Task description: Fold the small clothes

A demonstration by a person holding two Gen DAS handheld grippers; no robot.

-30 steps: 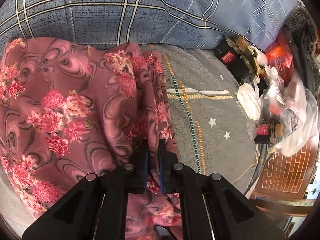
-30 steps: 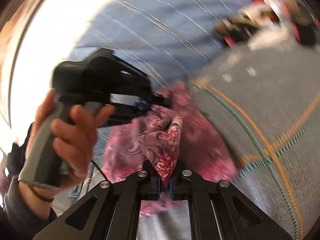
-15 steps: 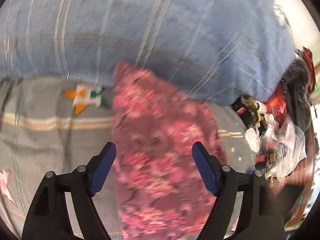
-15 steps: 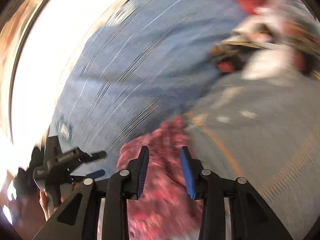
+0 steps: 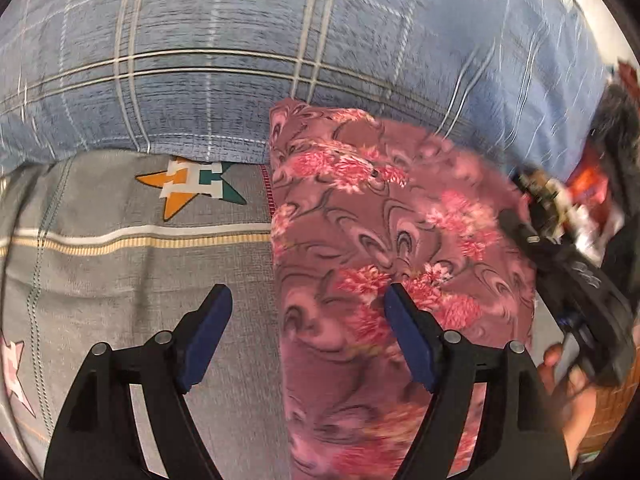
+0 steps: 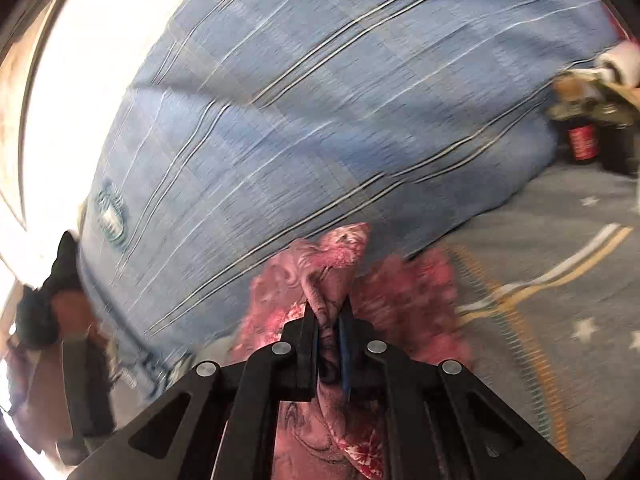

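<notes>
garment [image 5: 380, 248]: lies on the bed [image 5: 132, 280], far end against the pillow [image 5: 240, 60]
pillow: across the bed's far side
clutter [image 6: 588, 128]: at the bed's far right corner, beside the pillow

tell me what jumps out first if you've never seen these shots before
The pink floral garment dominates, lying folded on the grey star-print sheet just in front of a big blue plaid quilt. In the right wrist view, the right gripper is shut on a bunched fold of that garment. The left gripper is open above the garment's left edge, holding nothing.
</notes>
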